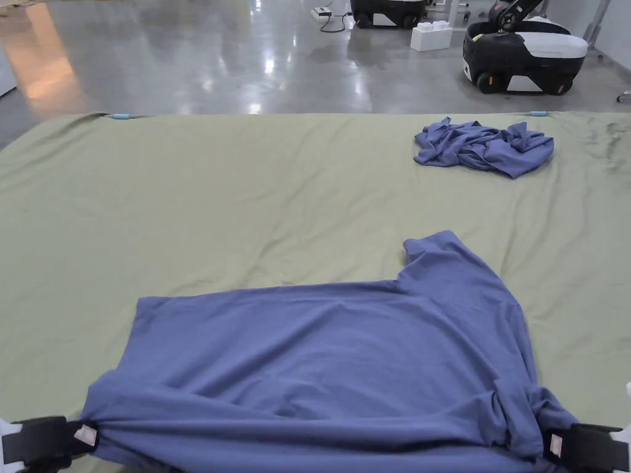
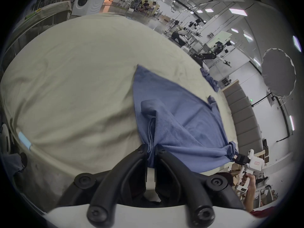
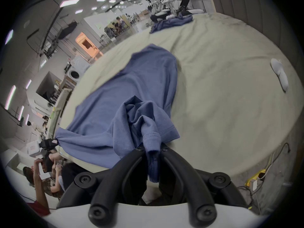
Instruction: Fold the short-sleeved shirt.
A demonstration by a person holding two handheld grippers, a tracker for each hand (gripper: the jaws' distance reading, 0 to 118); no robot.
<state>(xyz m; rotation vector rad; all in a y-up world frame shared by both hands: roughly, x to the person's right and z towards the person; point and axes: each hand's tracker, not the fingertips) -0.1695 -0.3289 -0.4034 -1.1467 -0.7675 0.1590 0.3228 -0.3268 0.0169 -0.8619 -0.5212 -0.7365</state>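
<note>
Head view bright and even, sharp throughout; light from overhead, white glare patches on the glossy grey floor and a warm orange reflection at far left. Shadows soft, only shallow shading in the creases of the green cloth. Both gripper views are fisheye: round picture with black corners, straight lines bowed near the rim. Ceiling light panels burn out white. Colours duller there, the cloth reading paler. Motion blur smears the far edge of the blue shirt; background slightly soft.
</note>
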